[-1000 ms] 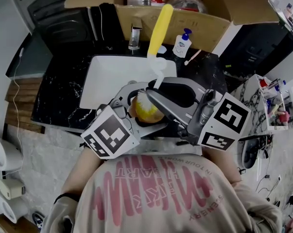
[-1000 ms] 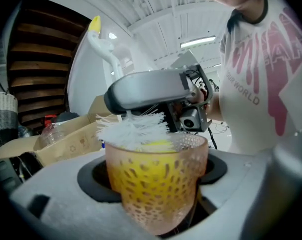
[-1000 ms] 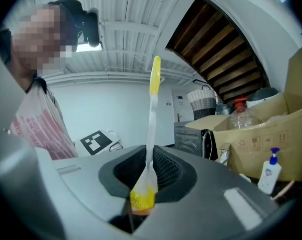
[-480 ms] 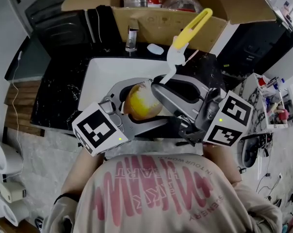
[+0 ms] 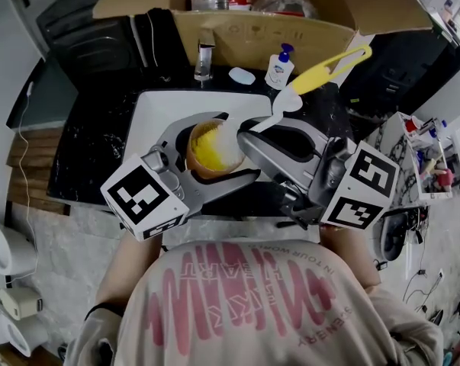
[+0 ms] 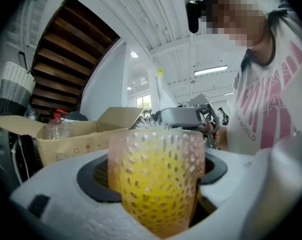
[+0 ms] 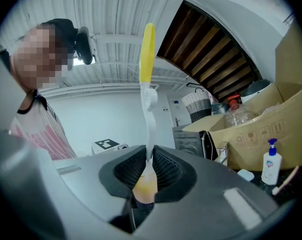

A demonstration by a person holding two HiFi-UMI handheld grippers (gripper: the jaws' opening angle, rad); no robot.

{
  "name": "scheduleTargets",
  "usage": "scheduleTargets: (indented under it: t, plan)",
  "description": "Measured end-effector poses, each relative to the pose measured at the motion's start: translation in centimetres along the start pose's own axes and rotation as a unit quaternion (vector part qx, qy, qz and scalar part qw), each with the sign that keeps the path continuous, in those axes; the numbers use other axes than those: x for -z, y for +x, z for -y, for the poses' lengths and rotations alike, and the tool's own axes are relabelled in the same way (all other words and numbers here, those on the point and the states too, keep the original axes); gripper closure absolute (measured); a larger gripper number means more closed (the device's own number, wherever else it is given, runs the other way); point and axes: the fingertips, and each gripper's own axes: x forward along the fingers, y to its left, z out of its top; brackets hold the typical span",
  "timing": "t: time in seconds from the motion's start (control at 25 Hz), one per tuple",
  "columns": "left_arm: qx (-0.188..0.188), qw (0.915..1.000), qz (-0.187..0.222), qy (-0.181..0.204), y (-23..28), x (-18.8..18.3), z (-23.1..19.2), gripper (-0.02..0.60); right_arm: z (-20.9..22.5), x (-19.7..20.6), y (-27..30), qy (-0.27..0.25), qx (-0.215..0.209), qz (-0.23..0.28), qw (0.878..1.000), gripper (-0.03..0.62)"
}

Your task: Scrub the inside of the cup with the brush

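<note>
A yellow dimpled cup (image 5: pixel 199 155) is clamped in my left gripper (image 5: pixel 218 152) over the white sink (image 5: pixel 159 105), its mouth turned toward the brush. The brush has a yellow handle (image 5: pixel 330 65) and a white neck (image 5: pixel 280 104). My right gripper (image 5: pixel 249 137) is shut on the neck, and the bristle head (image 5: pixel 228 138) sits inside the cup. In the left gripper view the cup (image 6: pixel 158 179) fills the jaws and bristles (image 6: pixel 152 123) poke above its rim. In the right gripper view the handle (image 7: pixel 147 54) stands straight up from the jaws.
A faucet (image 5: pixel 204 58), a blue soap bar (image 5: pixel 242 75) and a pump bottle (image 5: pixel 279 67) stand behind the sink. A cardboard box (image 5: pixel 252 25) with bottles lies beyond. Black marbled counter (image 5: pixel 92 155) surrounds the sink.
The brush handle swung from upright down to the right and its head went into the cup. The cup turned its mouth up, and the left gripper shifted left.
</note>
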Motion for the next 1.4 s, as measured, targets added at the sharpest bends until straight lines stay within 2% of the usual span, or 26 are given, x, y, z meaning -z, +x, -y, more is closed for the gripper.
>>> scheduleTargets:
  t: [0.16,0.32,0.72,1.12,1.4]
  plan:
    - [-0.025,0.9993,0.011,-0.025,-0.4,0.0,-1.2,0.178,-0.3,0.3,0.2,-0.009,-0.005,-0.007,1.000,0.542]
    - [-0.047,0.9984,0.012,-0.031,-0.8,0.1,-2.1,0.178,-0.6,0.4,0.5,-0.018,-0.011,-0.013,1.000,0.542]
    - [-0.113,0.9929,-0.019,-0.032,-1.2,1.3,-4.2,0.178,-1.5,1.2,1.6,-0.055,-0.016,-0.041,0.998,0.542]
    - [-0.146,0.9866,-0.073,-0.003,-0.7,3.1,-5.2,0.178,-1.4,2.2,2.6,-0.097,-0.007,-0.071,0.993,0.540]
    - [-0.141,0.9844,-0.101,0.031,0.0,3.8,-4.7,0.179,-1.1,2.4,2.8,-0.105,-0.001,-0.075,0.992,0.540]
